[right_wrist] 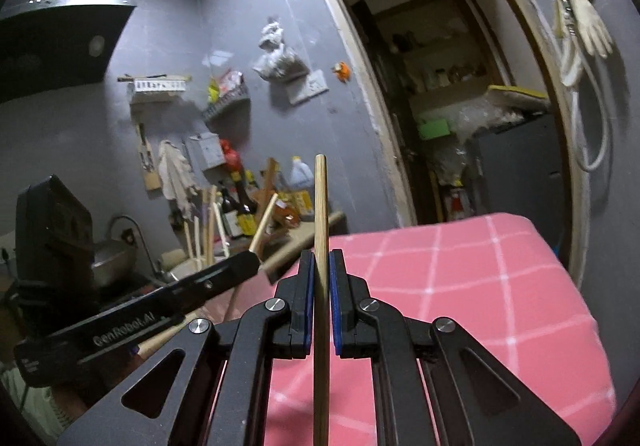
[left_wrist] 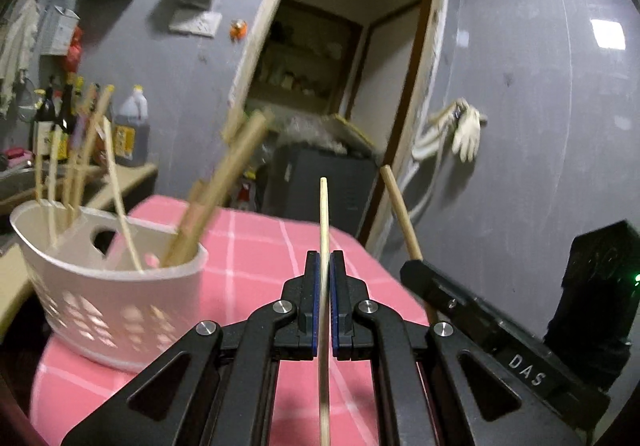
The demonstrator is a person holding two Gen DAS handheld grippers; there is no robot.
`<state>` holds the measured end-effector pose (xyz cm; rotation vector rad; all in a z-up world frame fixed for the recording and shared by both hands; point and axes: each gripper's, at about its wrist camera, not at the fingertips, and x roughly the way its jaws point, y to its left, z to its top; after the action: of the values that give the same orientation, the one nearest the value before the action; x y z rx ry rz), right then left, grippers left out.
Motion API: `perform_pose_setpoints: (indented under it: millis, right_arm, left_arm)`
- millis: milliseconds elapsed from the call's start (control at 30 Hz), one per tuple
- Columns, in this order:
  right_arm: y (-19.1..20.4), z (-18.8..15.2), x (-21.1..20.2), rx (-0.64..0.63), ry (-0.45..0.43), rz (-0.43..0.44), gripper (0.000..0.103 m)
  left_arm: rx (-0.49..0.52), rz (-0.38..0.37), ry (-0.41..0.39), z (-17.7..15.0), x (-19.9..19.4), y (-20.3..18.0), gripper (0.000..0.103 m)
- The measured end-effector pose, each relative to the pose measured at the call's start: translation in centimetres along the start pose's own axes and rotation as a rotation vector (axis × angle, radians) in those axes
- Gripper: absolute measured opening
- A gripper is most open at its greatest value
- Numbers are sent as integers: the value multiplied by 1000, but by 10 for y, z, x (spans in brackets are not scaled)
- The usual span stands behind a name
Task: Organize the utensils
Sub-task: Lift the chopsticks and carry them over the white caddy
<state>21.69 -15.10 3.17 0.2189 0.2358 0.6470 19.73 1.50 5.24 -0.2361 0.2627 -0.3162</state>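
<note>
The left gripper (left_wrist: 324, 258), black angular metal with blue rubbery pads, has its fingers pinching a thin pale wooden chopstick (left_wrist: 324, 213) that stands straight up toward twelve o'clock between the pads. At about nine o'clock from it sits a white plastic basket (left_wrist: 116, 298) with perforated sides and a cut-out handle, resting on the pink cloth with a white grid (left_wrist: 256, 254). Several slim round wooden chopsticks and thicker flat wooden utensils (left_wrist: 224, 185) lean inside it, blurred.

At three o'clock in the left view, the right gripper's black body enters, a thicker round wooden stick rising from it.

In the right wrist view, the right gripper (right_wrist: 320, 260) has its blue-padded fingers pressed onto that thicker tan wooden chopstick (right_wrist: 320, 201), smooth and cylindrical, pointing to twelve o'clock. The pink cloth spreads toward three o'clock; the left gripper's black body lies at nine o'clock.
</note>
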Motion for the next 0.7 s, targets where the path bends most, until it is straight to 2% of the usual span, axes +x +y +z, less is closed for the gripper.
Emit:
perform_pose_setpoints:
  millis: [133, 267, 433, 567, 700]
  right_arm:
    - [17, 13, 21, 6, -28, 67, 5]
    - [34, 28, 48, 23, -64, 153, 5]
    - [48, 51, 83, 82, -175, 270, 5]
    - [55, 65, 100, 104, -297, 296, 5]
    - [57, 66, 112, 115, -367, 263, 5]
  left_arm:
    - [1, 60, -67, 21, -14, 28, 3]
    - [-51, 124, -122, 44, -26, 66, 3]
    - [-89, 218, -233, 75, -42, 116, 3]
    - [-122, 250, -301, 90, -46, 149, 3]
    - [-143, 271, -341, 100, -45, 175, 3]
